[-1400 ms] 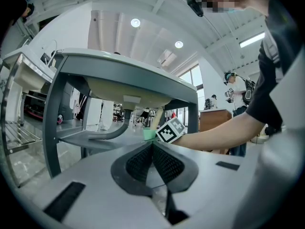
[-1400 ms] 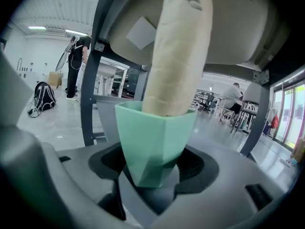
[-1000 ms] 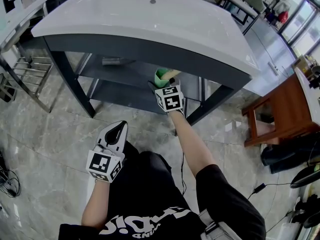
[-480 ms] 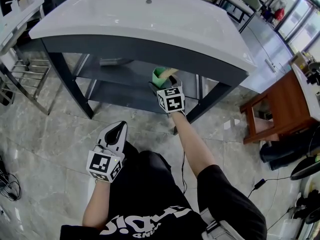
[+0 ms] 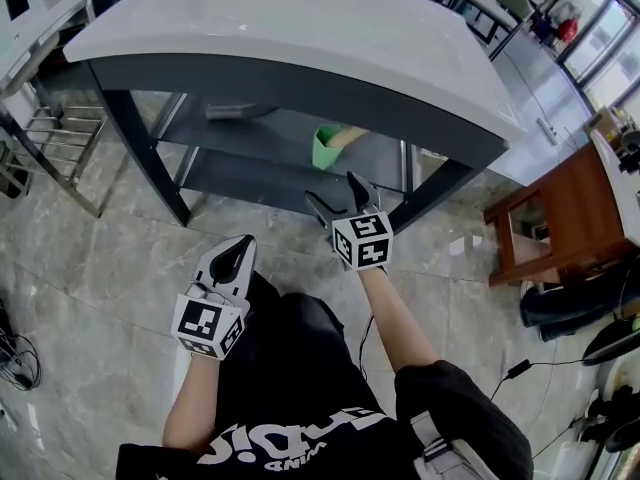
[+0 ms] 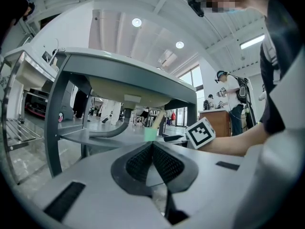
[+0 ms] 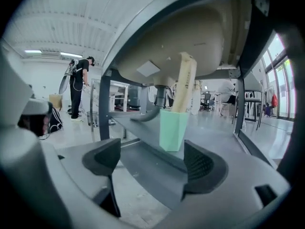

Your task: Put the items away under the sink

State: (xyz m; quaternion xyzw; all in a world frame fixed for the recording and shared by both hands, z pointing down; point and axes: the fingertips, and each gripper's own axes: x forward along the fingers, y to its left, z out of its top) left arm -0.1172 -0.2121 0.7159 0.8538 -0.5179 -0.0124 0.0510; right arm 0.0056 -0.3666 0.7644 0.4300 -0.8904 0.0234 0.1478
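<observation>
Pulled back from beneath the white rectangular sink [image 5: 300,38], our empty right gripper [image 5: 335,192] gaped, our left gripper [image 5: 238,254] sat closed on nothing, and the mint-green plastic cup [image 5: 325,149] shelved under that sink risked toppling if we clipped it.

My right claw [image 5: 340,200] sits mid-frame, jaws apart and empty; my left claw [image 5: 233,259], lower left, is closed.

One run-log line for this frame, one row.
green cup: upright on shelf under sink | right tongs: open, empty, short of cup | left tongs: shut, empty
</observation>
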